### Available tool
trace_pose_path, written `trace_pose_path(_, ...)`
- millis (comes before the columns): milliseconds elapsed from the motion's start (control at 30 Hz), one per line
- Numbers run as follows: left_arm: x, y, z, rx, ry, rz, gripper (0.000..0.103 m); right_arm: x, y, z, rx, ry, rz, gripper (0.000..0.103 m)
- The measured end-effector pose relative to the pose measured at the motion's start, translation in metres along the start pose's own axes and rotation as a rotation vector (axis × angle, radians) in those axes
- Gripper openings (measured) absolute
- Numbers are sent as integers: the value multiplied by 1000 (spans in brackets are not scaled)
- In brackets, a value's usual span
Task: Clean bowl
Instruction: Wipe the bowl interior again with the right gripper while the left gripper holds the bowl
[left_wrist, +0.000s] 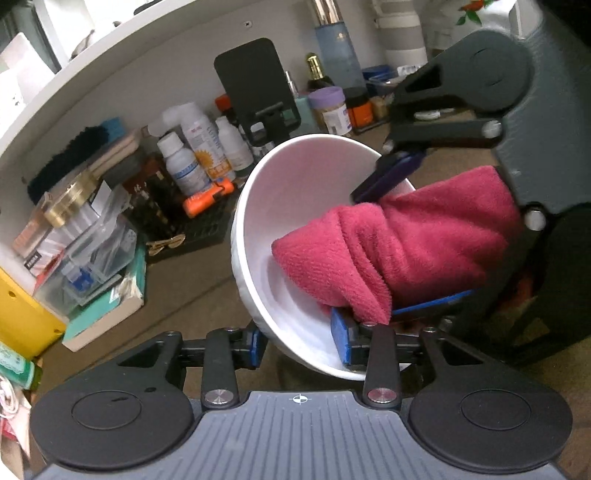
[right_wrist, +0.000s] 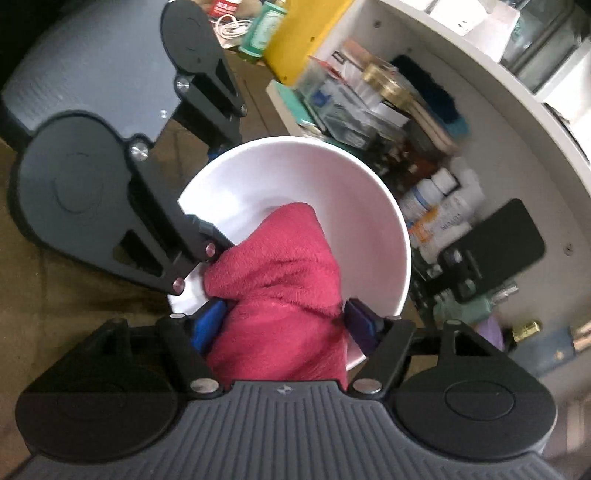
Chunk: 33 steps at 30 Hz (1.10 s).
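Bowl (left_wrist: 295, 177) smooth white, round; cloth (left_wrist: 406, 243) fuzzy red, bunched inside.

We see a smooth, glossy white bowl (left_wrist: 295, 173), a fuzzy red terry cloth (left_wrist: 413, 243) inside it, matt black plastic gripper links with bright metal pins, and blue rubbery-looking pads on the fingers (left_wrist: 341, 341).

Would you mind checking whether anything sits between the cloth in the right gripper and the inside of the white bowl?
Nothing visible does. The red cloth, between the right gripper pads, already reaches into the white bowl, whose rim the left gripper clamps. The bowl's interior looks bare around the cloth.
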<state>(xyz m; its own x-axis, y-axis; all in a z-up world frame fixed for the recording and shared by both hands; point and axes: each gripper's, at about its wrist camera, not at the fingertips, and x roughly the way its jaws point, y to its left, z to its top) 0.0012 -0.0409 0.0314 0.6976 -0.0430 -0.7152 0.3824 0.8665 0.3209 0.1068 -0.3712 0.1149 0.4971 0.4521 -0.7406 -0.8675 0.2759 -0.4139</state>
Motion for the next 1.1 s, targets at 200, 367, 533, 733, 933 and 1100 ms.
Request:
trace_pose_path(200,0,-3,0,-17,-5,28,41,-20,0,-52,171,23,53,33)
trace_pose_path(367,-1,-2,-5,-46,-4,28,42,-15,69,0,-143,-94,-297,25)
trace_pose_path(533,-1,1,-2,-95,-10,27,41,23,113,5,-387,13,-462,26)
trace_pose_path(733,4,-7,5,-74,-22,44,41,31,87,18,254,-28,7,27)
trace_pose_path(933,4,3,4,-211,-82,37,54,42,56,-40,883,-269,307,27)
trace_pose_path(1100,10,2,0,-345,-101,28,65,59,77,-38,1094,-430,266,26)
